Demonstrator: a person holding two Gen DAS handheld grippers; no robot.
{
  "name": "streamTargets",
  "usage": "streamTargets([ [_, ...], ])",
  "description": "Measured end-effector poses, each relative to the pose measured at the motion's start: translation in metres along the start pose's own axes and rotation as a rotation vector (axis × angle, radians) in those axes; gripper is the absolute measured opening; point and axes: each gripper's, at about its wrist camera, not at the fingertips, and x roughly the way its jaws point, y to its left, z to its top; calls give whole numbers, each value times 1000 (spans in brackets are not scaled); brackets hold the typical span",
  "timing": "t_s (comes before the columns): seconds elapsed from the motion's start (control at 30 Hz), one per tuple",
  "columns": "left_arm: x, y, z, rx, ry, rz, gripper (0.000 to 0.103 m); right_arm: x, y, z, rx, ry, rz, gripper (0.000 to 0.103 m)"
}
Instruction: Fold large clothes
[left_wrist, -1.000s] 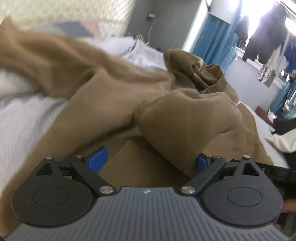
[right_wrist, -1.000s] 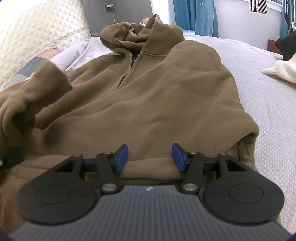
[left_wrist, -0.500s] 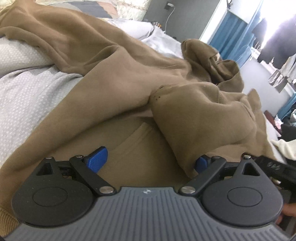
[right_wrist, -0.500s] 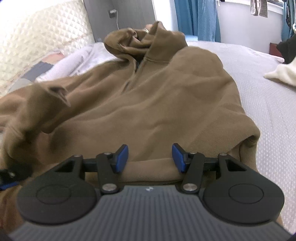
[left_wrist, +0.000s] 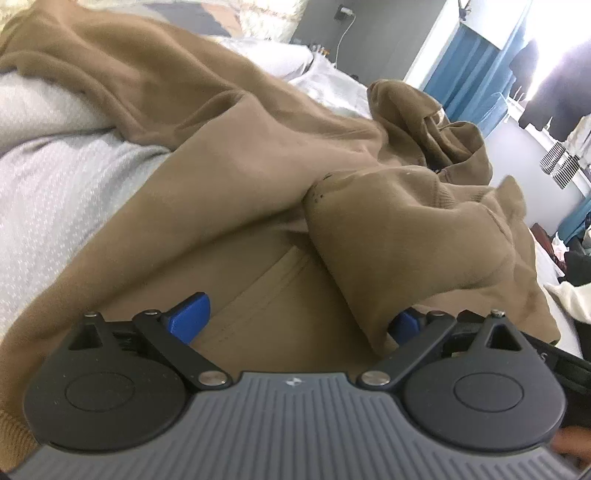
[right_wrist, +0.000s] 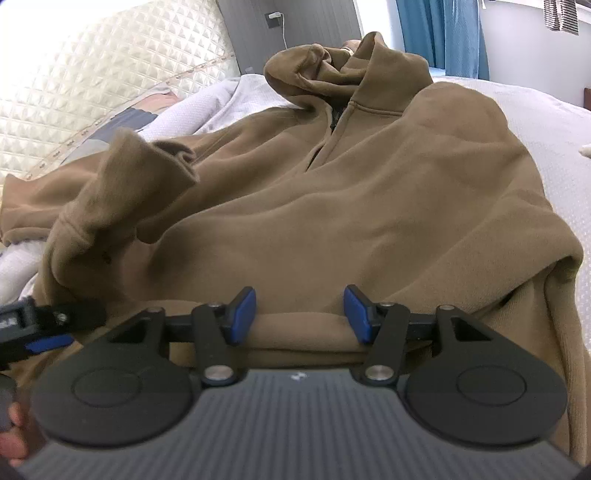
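Presently: brown hoodie (right_wrist: 369, 192) spread on the bed (right_wrist: 554, 122), hood far; left hand-held gripper (left_wrist: 299, 317) wide open with a sleeve draped on its right finger, right hand-held gripper (right_wrist: 300, 314) half open astride the near hem, unclamped; risk: sleeve slips off, hem bunches.

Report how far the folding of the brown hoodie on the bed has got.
Early. Done: the brown hoodie lies front-up on the bed, and its right side looks tucked under. In hand: the left tool has a sleeve draped over one finger, jaws wide; the right tool stands open at the hem. Left: the sleeve across, the hood down, the body folded.
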Motion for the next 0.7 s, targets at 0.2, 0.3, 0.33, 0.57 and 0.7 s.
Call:
streamTargets([
  [0.2,-16,-30,-7,173,-99,7,99,0,-1,1,19,2,5,55],
  [0.3,-14,-48,-10,274,-144,15,99,-1,-1,0,22,1,6,55],
  [0.33,-13,-53,-10,298,-157,20,99,-2,-1,-1,19,0,4,55],
  [0.57,4,-43,5,255,-198,74,100,-2,-1,-1,18,0,4,54],
  [0.7,-4,-19,15,133,-216,78,100,-2,-1,-1,13,-1,-2,54],
])
